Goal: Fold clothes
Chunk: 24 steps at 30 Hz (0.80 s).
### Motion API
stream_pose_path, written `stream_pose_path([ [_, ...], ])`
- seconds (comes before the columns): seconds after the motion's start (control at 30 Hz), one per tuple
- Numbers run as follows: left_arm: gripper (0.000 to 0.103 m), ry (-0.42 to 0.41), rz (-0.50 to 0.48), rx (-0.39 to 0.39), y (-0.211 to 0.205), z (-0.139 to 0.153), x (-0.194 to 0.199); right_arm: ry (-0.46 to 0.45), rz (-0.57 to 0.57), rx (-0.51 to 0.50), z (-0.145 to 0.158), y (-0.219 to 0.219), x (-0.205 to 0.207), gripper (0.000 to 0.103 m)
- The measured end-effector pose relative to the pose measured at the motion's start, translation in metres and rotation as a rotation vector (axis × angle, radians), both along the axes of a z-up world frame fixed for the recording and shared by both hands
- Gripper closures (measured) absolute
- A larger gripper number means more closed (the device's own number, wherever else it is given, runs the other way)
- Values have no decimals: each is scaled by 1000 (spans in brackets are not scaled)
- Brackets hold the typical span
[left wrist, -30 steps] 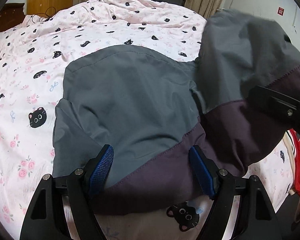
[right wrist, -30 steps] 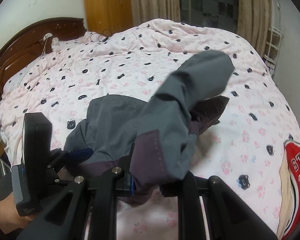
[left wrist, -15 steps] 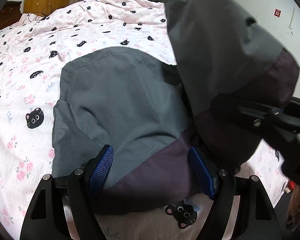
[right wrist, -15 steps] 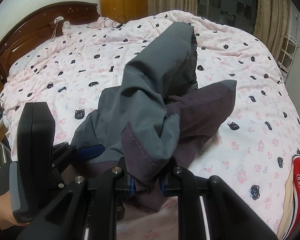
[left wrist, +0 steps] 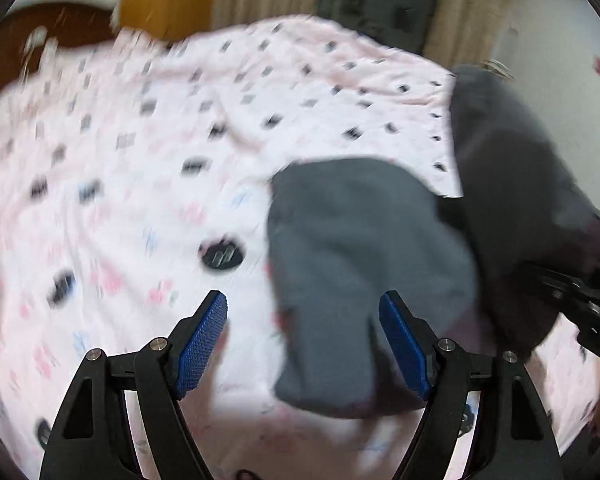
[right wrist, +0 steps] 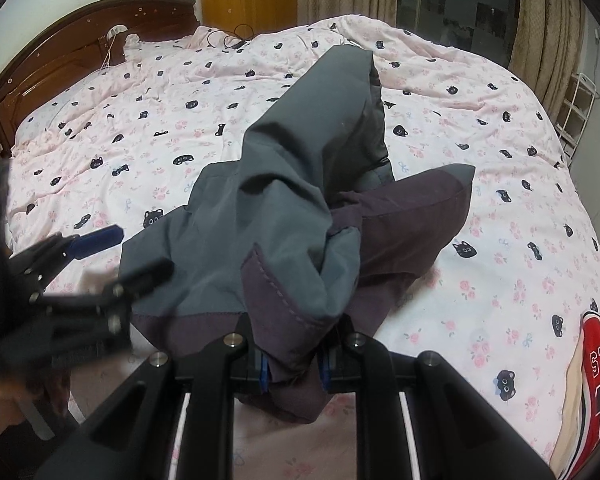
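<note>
I see grey garment point(right wrist: 276, 216) with dark purple hem band, crumpled on pink cat-print bedspread point(right wrist: 500, 184). One leg or sleeve lifted, draped forward in peak; purple-edged fold bunched at near edge. Left-wrist view blurred.

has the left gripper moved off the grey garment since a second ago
Yes. The left gripper has slid left off the grey garment; its left pad now lies over the pink duvet.
</note>
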State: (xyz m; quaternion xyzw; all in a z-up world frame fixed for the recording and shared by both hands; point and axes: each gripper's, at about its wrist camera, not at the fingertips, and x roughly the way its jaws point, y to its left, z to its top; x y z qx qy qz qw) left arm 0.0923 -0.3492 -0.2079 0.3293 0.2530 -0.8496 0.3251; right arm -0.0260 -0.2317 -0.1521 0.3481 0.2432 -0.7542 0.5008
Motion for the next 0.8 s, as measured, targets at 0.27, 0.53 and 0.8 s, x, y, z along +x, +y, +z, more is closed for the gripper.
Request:
stream_pose_path([
  [0.27, 30, 25, 15, 76, 2, -15, 8, 152, 59, 64, -2, -10, 24, 85],
  [0.53, 30, 59, 14, 113, -8, -17, 13, 387, 174, 175, -17, -34, 76, 85],
  [0.8, 30, 101, 78, 118, -19, -8, 28, 522, 288, 265, -44, -51, 106, 80],
])
